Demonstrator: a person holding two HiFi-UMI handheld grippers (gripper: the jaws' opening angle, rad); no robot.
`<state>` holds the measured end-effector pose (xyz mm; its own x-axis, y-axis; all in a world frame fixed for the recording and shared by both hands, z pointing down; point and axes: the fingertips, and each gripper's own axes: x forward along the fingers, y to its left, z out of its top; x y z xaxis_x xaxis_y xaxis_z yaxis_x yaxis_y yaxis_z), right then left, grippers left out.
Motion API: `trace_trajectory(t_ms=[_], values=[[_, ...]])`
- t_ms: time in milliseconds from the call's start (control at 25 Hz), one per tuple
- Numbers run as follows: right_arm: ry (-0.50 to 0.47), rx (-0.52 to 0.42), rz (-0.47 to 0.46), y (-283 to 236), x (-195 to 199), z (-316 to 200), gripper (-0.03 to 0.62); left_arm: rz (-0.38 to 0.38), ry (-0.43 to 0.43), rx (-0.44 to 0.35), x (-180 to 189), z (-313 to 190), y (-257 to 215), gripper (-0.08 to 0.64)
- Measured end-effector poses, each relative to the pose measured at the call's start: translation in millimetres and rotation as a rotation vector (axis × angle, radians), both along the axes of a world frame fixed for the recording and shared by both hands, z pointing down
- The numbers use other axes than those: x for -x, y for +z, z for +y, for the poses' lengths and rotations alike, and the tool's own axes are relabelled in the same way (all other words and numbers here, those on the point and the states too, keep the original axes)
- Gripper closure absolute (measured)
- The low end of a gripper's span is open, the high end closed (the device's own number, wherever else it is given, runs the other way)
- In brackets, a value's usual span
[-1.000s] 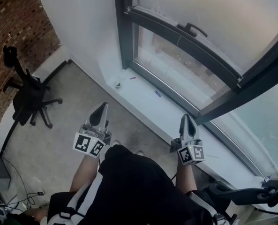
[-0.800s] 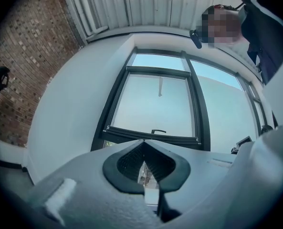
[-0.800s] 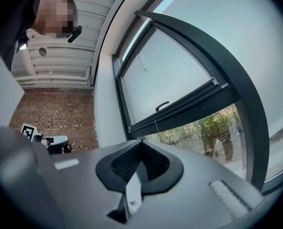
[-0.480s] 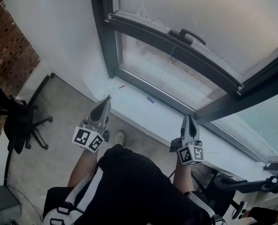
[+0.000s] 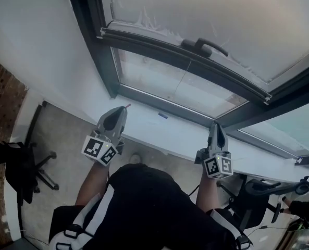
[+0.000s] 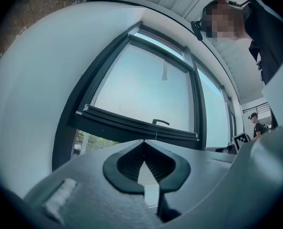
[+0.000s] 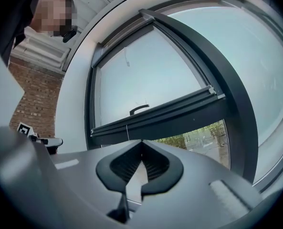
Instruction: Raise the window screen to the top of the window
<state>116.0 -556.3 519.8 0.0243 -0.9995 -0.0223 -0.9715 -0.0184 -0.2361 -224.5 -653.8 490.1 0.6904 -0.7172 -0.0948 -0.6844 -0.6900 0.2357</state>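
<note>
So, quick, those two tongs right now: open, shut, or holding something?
Left tongs: shut, holding nothing.
Right tongs: shut, holding nothing.

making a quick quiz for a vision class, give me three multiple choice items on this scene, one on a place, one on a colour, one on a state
1. Where is the handle?
A on the sill
B on the screen's bottom bar
C on the floor

2. What colour is the window frame?
A white
B near black
C red

3. How do the left claw and the right claw stand?
A both open
B left shut on the handle
C both shut, empty

Answers:
1 B, the handle sticks up from the bar.
2 B, the frame is plainly dark.
3 C, each gripper view shows its jaws meeting with nothing between them.
</note>
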Motion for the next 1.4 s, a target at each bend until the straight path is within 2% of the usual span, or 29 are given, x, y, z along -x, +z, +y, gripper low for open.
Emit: trace_trajectory(t_ms=[200, 360, 640, 720, 840, 960, 1200, 1400], values=[[0.056, -0.004, 0.011, -11.2, -0.4, -20.9, 0.586, -0.012, 0.085, 0.008, -2.4, -37.9, -0.9, 0.555], [0.095, -0.029, 0.038, -29.4, 5.5, -23.2, 0.586, 0.012, 0.115, 0.001, -1.9, -62.7, -4.4, 0.555], [0.115, -0.043, 0.1, -45.9, -3.3, -11.4, 0.586, 0.026, 0.163, -0.028, -36.8, -74.8, -13.3, 0.555], [0.104, -0.024, 0.137, -47.2, -8.5, -13.3, 0.586, 0.028, 0.178, -0.03, -47.0, -76.1, -17.4, 0.555], [0.074, 0.046, 0.238, -39.3, -21.3, -23.0, 0.586, 0.035, 0.199, 0.021, -58.7, -80.5, -12.4, 0.555], [0.056, 0.079, 0.294, -36.2, -30.5, -34.8, 0.586, -0.009, 0.209, 0.044, -67.5, -86.6, -11.7, 0.555], [0.003, 0.051, 0.359, -45.8, -27.9, -62.3, 0.566, -0.063, 0.208, -0.01, -84.2, -95.8, -21.1, 0.555], [-0.089, 0.033, 0.468, -58.1, -8.4, -91.8, 0.549, -0.21, 0.225, -0.096, -107.8, -106.2, -23.2, 0.555]])
